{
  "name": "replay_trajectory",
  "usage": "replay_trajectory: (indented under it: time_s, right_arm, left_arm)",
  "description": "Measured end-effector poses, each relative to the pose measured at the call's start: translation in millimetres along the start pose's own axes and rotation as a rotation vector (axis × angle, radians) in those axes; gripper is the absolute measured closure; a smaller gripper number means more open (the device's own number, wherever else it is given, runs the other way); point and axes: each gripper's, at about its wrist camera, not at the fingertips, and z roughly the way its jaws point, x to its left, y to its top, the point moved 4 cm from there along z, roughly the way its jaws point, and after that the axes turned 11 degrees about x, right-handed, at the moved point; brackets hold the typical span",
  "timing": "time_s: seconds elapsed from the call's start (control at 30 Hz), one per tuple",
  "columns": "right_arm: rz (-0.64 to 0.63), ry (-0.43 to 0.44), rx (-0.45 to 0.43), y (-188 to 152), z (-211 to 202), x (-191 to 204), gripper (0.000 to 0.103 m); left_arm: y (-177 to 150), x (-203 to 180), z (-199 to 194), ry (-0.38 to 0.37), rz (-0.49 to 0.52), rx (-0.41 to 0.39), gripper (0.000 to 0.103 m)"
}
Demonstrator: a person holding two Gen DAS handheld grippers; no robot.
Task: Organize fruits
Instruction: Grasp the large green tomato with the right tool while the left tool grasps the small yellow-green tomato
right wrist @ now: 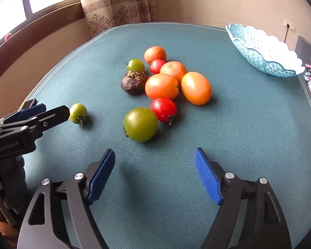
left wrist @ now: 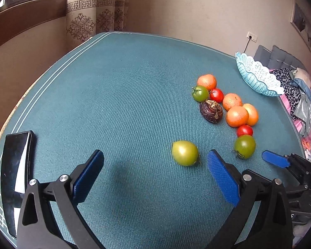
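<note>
A cluster of fruit lies on the teal table (left wrist: 118, 95): several oranges (right wrist: 161, 86), two red tomatoes (right wrist: 163, 109), green tomatoes (right wrist: 140, 124) and a dark mangosteen (right wrist: 133, 82). One green tomato (left wrist: 185, 153) lies apart, just ahead of my left gripper (left wrist: 155, 159), which is open and empty. My right gripper (right wrist: 154, 157) is open and empty, just short of the large green tomato. A light blue basket (right wrist: 265, 51) stands empty at the table's far right; it also shows in the left wrist view (left wrist: 259, 74).
A black phone (left wrist: 16, 166) lies at the table's left edge. A wall, curtain and window are behind the table. Bedding and clothes (left wrist: 300, 95) lie beyond the right edge. The left gripper shows in the right wrist view (right wrist: 31, 114).
</note>
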Motion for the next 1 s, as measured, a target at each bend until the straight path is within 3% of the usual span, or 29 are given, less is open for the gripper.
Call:
replay_trajectory:
  time_s: [0.13, 0.33, 0.57, 0.7, 0.87, 1.0]
  right_arm:
    - [-0.001, 0.071, 0.010, 11.8, 5.0, 10.3, 0.047]
    - [0.007, 0.035, -0.007, 23.7, 12.4, 12.6, 0.067]
    - [0.014, 0.040, -0.012, 10.0, 3.8, 2.5, 0.068]
    - [0.044, 0.045, -0.014, 0.3, -2.0, -8.7, 0.068]
    - [0.081, 0.049, -0.016, -7.1, -7.1, -24.5, 0.068]
    - [0.083, 0.052, -0.020, -7.2, -6.5, -23.5, 0.068]
  left_arm:
    - [1.5, 0.7, -0.2, 0.006, -0.003, 0.003, 0.002]
    - [0.6, 2.0, 2.0, -0.001, -0.003, 0.015, 0.002]
    - [3.4, -7.1, 9.6, 0.034, 0.024, 0.047, 0.003]
    - [4.8, -18.9, 12.6, 0.066, 0.071, 0.060, 0.010]
    - [6.9, -32.5, 22.1, 0.048, 0.103, 0.101, 0.027]
    - [7.6, -40.5, 25.9, 0.045, 0.112, 0.117, 0.053]
